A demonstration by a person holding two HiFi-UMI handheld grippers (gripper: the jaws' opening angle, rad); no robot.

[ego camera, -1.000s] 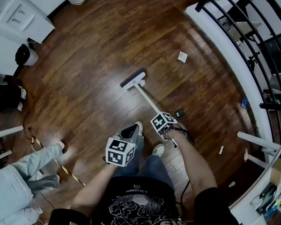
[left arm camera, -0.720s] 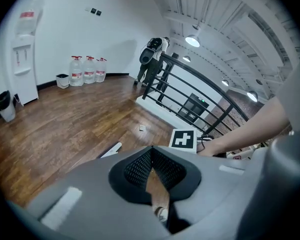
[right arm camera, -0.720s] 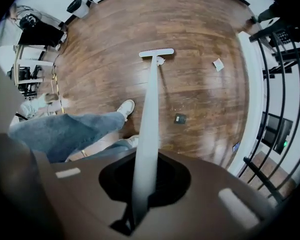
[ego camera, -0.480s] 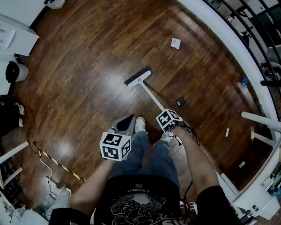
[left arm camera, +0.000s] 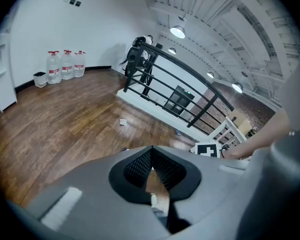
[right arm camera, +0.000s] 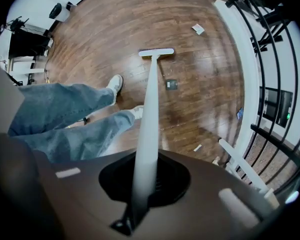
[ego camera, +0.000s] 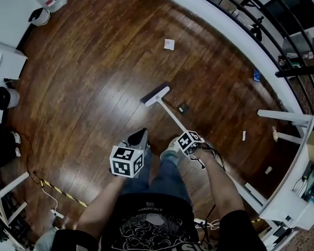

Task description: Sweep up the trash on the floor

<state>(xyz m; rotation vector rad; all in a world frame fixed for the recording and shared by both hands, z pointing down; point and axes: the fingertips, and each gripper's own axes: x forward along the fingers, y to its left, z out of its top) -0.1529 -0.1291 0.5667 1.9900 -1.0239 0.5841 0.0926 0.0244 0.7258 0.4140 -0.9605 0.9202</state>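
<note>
We are clamping the broom (ego camera: 156, 94) in the right gripper (right arm camera: 146, 181) jaws, its head on the floor (ego camera: 94, 88) near a dark scrap (ego camera: 182, 107), the left gripper (left arm camera: 151, 151) jaws closed empty.

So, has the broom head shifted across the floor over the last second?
Yes. The broom head has slid toward the small dark scrap, and now lies clearly nearer it than before.

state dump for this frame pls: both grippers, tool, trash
left gripper: jaws together, nothing between
right gripper: shut on broom handle
broom: head down on floor
paper: beyond broom head, apart from it
dark scrap: right of handle in head view, not touching
white bit: farther right
contact: no trash at the head
</note>
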